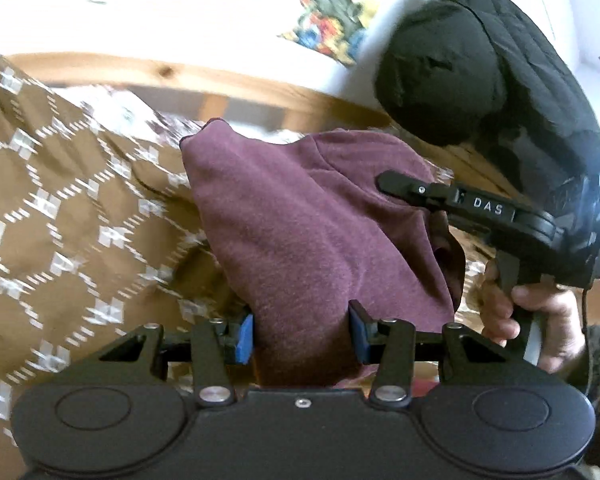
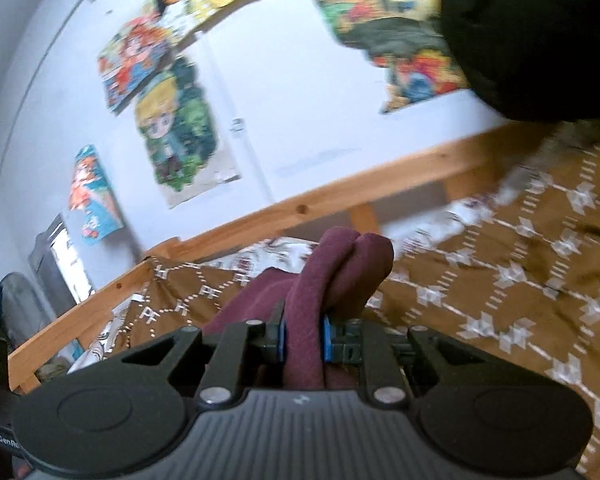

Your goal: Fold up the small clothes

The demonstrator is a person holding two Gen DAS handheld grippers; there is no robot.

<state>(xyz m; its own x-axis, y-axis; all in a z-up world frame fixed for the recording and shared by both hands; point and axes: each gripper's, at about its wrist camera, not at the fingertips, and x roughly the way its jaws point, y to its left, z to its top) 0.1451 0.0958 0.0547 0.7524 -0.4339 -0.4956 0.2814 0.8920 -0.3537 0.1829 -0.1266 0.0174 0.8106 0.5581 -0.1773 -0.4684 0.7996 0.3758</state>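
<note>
Both grippers hold the small maroon knit garment (image 1: 300, 220) lifted above the brown patterned bedspread (image 1: 60, 208). The left gripper (image 1: 301, 332) stands half open around a thick bunch of cloth; the right gripper (image 2: 303, 336) pinches a fold tightly. The step in hand seems to be lifting and spreading; next the garment should be laid flat on the bedspread.

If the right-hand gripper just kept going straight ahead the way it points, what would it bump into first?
Probably the wooden bed rail beyond the maroon garment that the right gripper is clamped on, then the postered wall; depth is hard to judge.
</note>
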